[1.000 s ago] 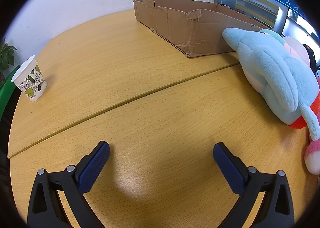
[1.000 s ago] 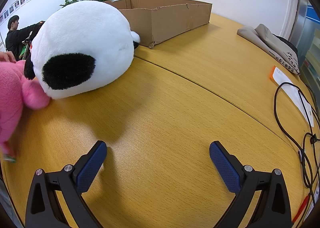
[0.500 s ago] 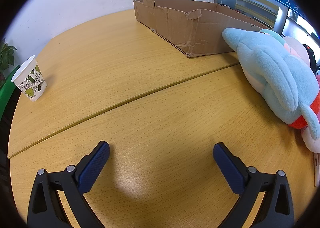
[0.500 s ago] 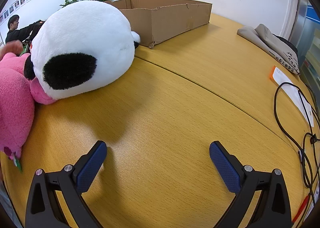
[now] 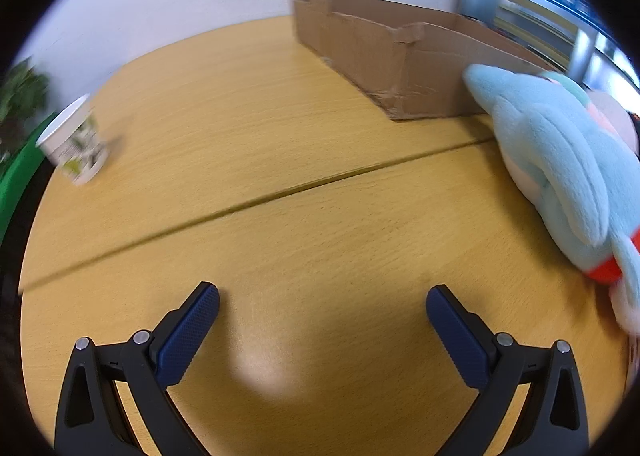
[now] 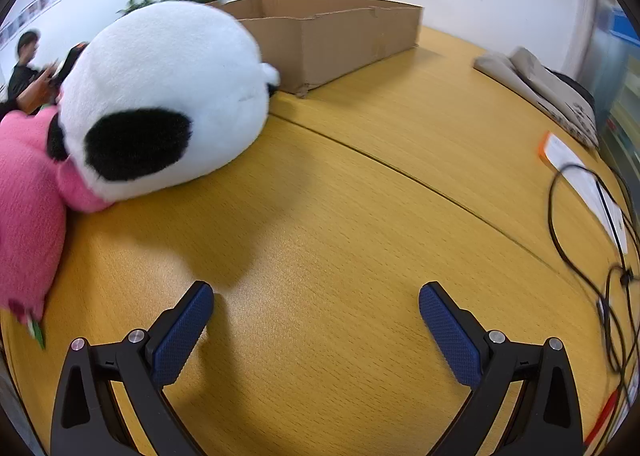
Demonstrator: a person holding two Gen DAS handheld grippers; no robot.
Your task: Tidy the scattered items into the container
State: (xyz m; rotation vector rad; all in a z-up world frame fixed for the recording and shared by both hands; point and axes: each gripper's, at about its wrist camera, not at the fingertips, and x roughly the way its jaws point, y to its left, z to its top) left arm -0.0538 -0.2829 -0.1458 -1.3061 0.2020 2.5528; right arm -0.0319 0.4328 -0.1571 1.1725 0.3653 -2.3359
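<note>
both the left gripper [image 5: 322, 298] and right gripper [image 6: 316, 296] gape wide, holding nothing; blue plush [image 5: 560, 167] is cut off at the frame edge beside the cardboard box [image 5: 404, 59]; panda plush [image 6: 160, 95] hides part of the pink plush [image 6: 28, 191]; paper cup [image 5: 76, 147] is blurred.

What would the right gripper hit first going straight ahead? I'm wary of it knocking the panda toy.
Probably nothing soon: the open right gripper points over bare table, with the panda toy off to its left. Far ahead, the line roughly reaches the cardboard box corner, though depth is unclear.
</note>
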